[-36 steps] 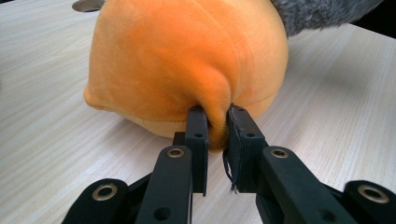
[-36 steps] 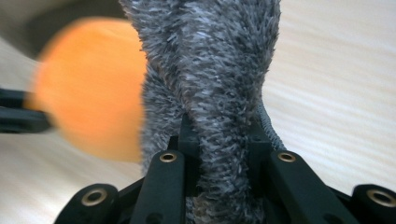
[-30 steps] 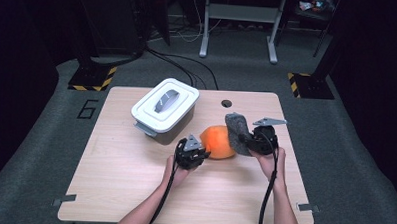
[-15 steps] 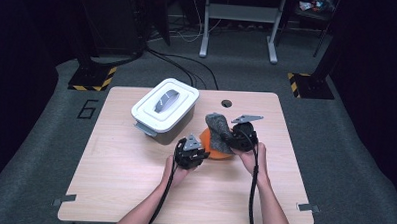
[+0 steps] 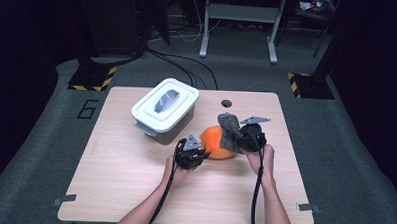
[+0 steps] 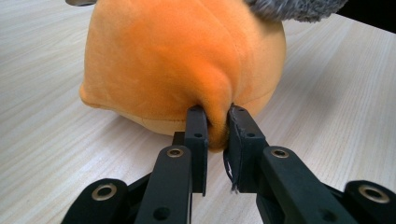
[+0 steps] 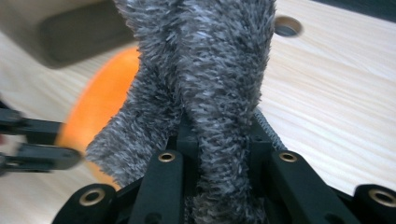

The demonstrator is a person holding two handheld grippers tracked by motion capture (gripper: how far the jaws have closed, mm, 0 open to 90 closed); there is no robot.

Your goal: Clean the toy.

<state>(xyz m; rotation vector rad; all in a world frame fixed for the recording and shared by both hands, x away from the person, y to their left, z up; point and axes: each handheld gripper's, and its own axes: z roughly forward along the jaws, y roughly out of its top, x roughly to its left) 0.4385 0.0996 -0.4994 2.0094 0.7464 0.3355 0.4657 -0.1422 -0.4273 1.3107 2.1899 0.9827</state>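
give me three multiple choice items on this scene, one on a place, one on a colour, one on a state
1. Where is the white lidded box relative to the orange plush toy?
A. far and left of it
B. near and right of it
C. on top of it

2. What colour is the fuzzy cloth in the right gripper?
A. red
B. grey
C. yellow

3. How does the left gripper stand?
A. wide open above the table
B. shut on nothing
C. shut on a fold of the plush toy

Answers: 1 A, the high view shows the box beyond and left of the toy. 2 B, the pile is grey. 3 C, orange fabric is pinched between its jaws.
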